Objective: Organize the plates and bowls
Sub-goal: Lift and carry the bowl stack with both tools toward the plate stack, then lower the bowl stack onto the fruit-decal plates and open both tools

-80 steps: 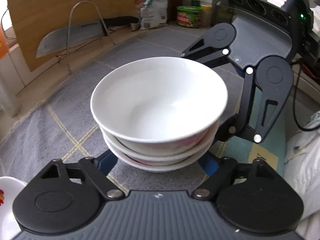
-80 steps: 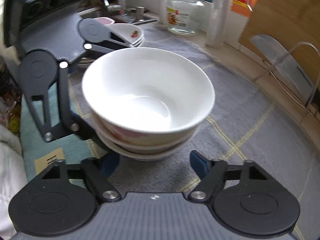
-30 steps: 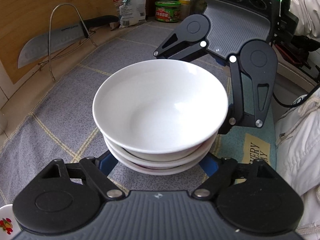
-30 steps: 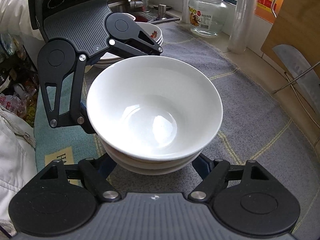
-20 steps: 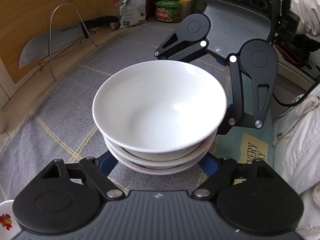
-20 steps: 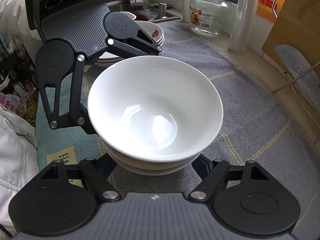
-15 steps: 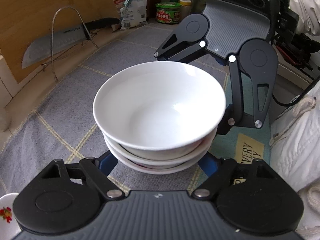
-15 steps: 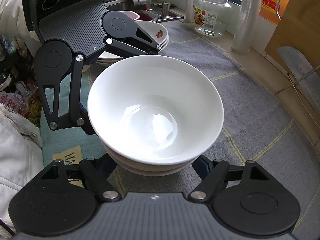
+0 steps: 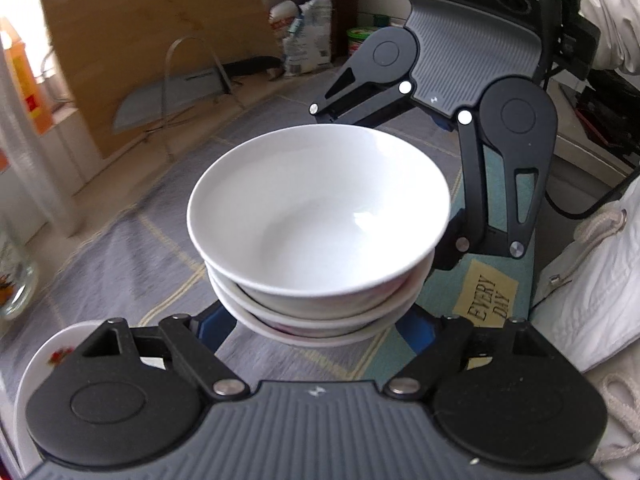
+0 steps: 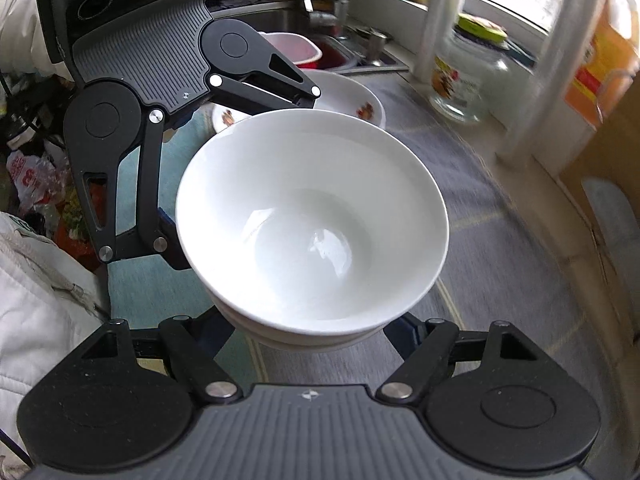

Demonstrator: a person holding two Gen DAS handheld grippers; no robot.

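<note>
A stack of three white bowls (image 9: 320,220) fills the middle of both views, also in the right wrist view (image 10: 312,232). My left gripper (image 9: 316,332) and right gripper (image 10: 312,336) face each other, each with its blue-padded fingers spread wide around the bottom of the stack from opposite sides. The stack appears held above the grey mat between them. A pile of flower-patterned plates and a bowl (image 10: 348,96) sits behind the left gripper; its rim shows at the lower left of the left wrist view (image 9: 48,356).
A grey checked mat (image 9: 132,252) covers the counter. A cleaver on a wire rack (image 9: 176,92) leans against a wooden board (image 9: 140,28). A glass jar (image 10: 468,76), a sink (image 10: 340,52) and a window sill stand at the back. A white jacket (image 9: 588,288) lies at the counter's edge.
Both grippers have carried the bowl stack toward the pile of patterned plates; the plates and jar now look closer and the background is blurred with motion.
</note>
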